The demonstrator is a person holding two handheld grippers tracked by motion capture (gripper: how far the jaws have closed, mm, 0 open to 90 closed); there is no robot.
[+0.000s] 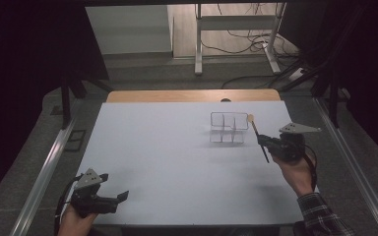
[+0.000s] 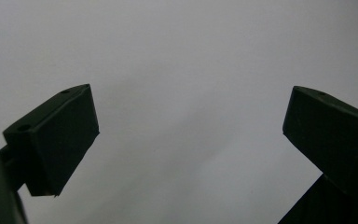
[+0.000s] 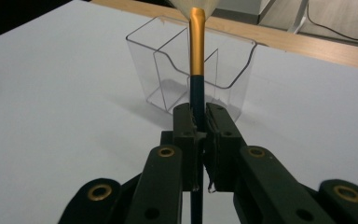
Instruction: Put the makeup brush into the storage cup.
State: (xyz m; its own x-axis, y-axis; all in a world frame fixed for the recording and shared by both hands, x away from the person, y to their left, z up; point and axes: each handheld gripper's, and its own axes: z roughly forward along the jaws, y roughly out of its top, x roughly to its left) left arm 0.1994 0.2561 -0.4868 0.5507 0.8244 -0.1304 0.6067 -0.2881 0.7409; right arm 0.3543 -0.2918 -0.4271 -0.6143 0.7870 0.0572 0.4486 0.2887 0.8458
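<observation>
You had the makeup brush (image 3: 196, 60) clamped in your right gripper (image 3: 199, 122), jaws closed tight on the dark lower handle just below the gold ferrule, with the bristle end pointing up and away from you. In the high view the brush (image 1: 258, 139) stood tilted beside the clear acrylic organizer (image 1: 229, 127), its pale tip near the organizer's right rear corner and not yet over any compartment. The organizer (image 3: 191, 70) sat upright on the white table (image 1: 167, 162), divided into several cells, all of which looked empty.

Your left gripper (image 1: 109, 199) rested low at the near left edge of the table, well apart from the work; its jaws (image 2: 186, 135) stood wide open and held nothing.

To do this step well, my judgement was that you needed to lift the brush clear of the rim first, then bring it over one chosen cell before lowering. Since you gripped mid-handle, the free lower end hung below the jaws, so that end would have to go in first and you had to keep it from catching the thin wall or a divider. The organizer looked light, and a sideways knock could have slid or tipped it. A straight, slow descent, releasing only once the handle was well inside the cell, seemed safest. Your left gripper could have steadied the organizer if it shifted.
</observation>
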